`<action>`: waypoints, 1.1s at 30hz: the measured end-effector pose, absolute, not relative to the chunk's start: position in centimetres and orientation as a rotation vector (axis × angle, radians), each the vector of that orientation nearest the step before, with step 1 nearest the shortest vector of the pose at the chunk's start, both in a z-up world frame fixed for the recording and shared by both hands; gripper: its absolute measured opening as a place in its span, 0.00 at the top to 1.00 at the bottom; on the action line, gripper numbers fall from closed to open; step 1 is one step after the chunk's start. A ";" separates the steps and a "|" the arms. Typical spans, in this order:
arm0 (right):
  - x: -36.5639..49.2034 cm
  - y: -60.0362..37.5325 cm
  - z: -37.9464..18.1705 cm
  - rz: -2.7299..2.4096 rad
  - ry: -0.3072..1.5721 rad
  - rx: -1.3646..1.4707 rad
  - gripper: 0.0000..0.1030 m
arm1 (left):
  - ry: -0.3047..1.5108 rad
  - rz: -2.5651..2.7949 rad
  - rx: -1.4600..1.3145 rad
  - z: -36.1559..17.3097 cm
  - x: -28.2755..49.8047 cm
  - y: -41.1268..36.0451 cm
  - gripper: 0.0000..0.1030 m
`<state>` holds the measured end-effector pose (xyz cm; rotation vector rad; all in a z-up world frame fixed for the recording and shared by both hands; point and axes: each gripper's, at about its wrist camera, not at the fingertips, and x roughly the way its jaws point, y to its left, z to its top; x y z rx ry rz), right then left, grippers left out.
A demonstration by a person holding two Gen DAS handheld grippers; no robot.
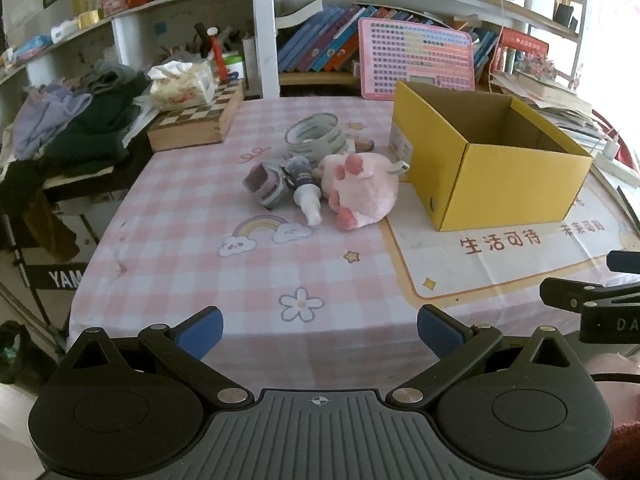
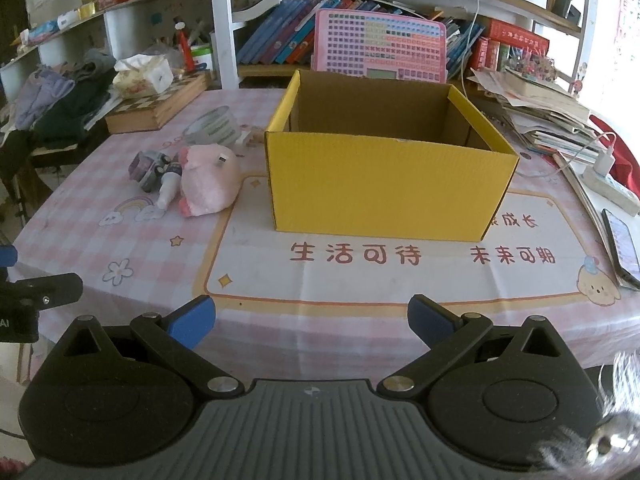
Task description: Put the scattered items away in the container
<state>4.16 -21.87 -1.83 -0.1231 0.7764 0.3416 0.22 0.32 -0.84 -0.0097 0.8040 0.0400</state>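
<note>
An open yellow cardboard box (image 1: 480,176) (image 2: 384,184) stands on the table; its inside looks empty. Left of it lie a pink plush toy (image 1: 360,192) (image 2: 208,184), a small white-nozzled bottle (image 1: 306,196) (image 2: 167,189), a small purple and grey toy (image 1: 266,184) (image 2: 146,170) and a roll of tape (image 1: 316,134) (image 2: 214,126). My left gripper (image 1: 320,332) is open and empty near the table's front edge, well short of the items. My right gripper (image 2: 312,320) is open and empty in front of the box.
A chessboard box (image 1: 196,120) with a tissue pack (image 1: 180,84) sits at the back left beside piled clothes (image 1: 80,120). A pink keyboard toy (image 2: 380,44) leans behind the box. Papers, a power strip (image 2: 608,188) and a phone (image 2: 622,248) lie at the right.
</note>
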 end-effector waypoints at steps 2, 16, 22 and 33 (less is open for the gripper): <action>4.2 -21.9 -1.9 0.337 0.780 -0.119 0.00 | 0.802 0.043 -0.013 -0.8 0.3 0.4 0.00; 4.0 -21.0 -1.8 0.378 0.772 -0.140 0.00 | 0.808 0.013 -0.027 -1.1 0.2 0.6 0.00; 4.2 -20.7 -1.9 0.409 0.786 -0.126 0.00 | 0.814 0.017 -0.036 -1.2 0.2 0.9 0.00; 3.8 -19.4 -1.9 0.465 0.773 -0.170 0.00 | 0.827 0.006 -0.035 -1.3 0.4 1.4 0.00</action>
